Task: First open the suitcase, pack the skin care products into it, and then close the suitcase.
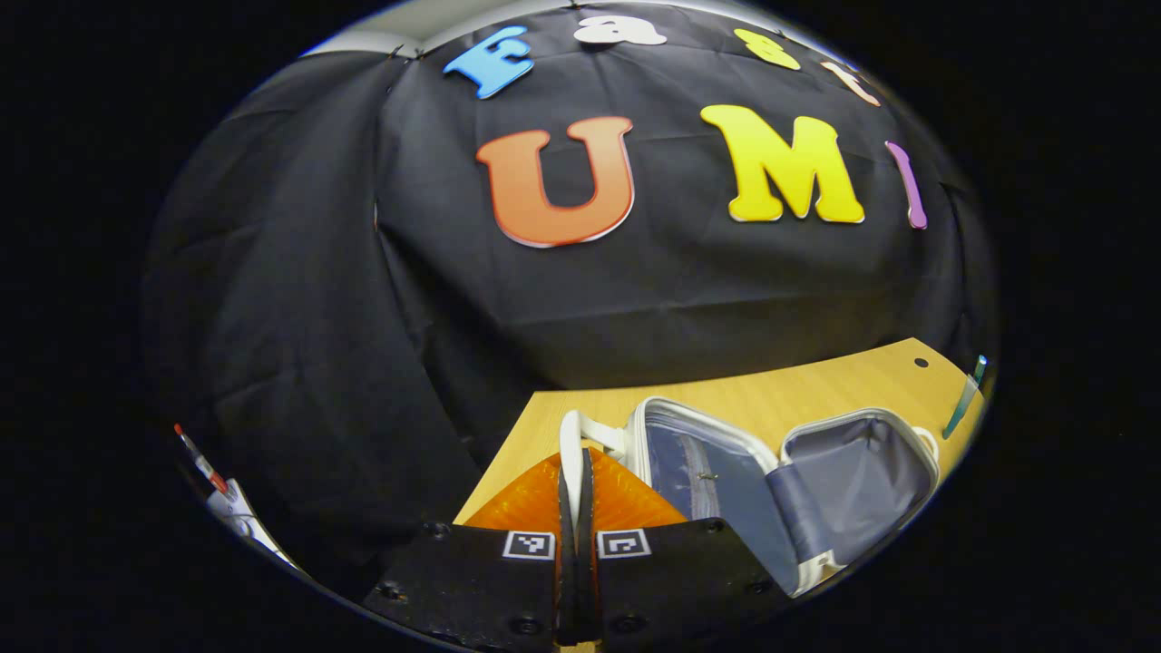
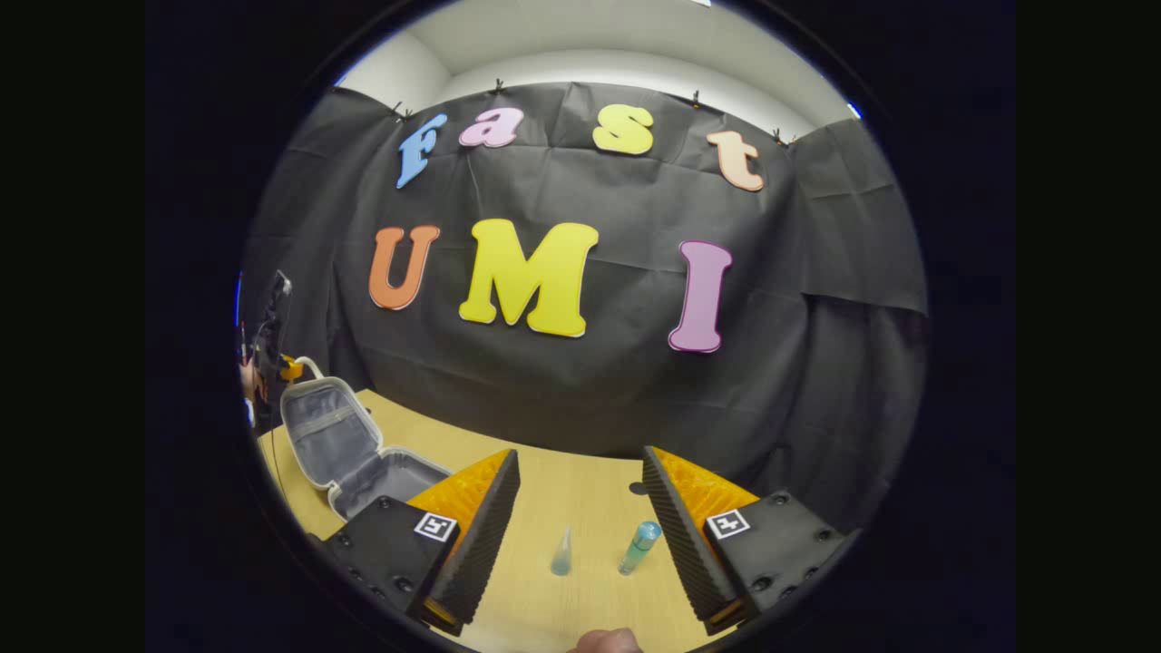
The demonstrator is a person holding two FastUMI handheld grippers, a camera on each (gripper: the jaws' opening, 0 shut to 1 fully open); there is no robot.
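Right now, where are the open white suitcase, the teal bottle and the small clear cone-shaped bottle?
Open white suitcase (image 2: pixel 331 433): right gripper view, grey lining of its raised lid.
Teal bottle (image 2: pixel 639 547): right gripper view, middle of its body.
Small clear cone-shaped bottle (image 2: pixel 561 555): right gripper view, lower body.

bare table (image 2: pixel 580 494) around two bottles (image 2: pixel 638 547), open suitcase (image 2: pixel 349 449) at left

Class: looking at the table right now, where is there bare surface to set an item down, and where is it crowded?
Bare table lies between the open suitcase and the two bottles, back to the cloth wall. It is crowded at the right claw, whose open jaws flank the bottles, and at the suitcase edge.
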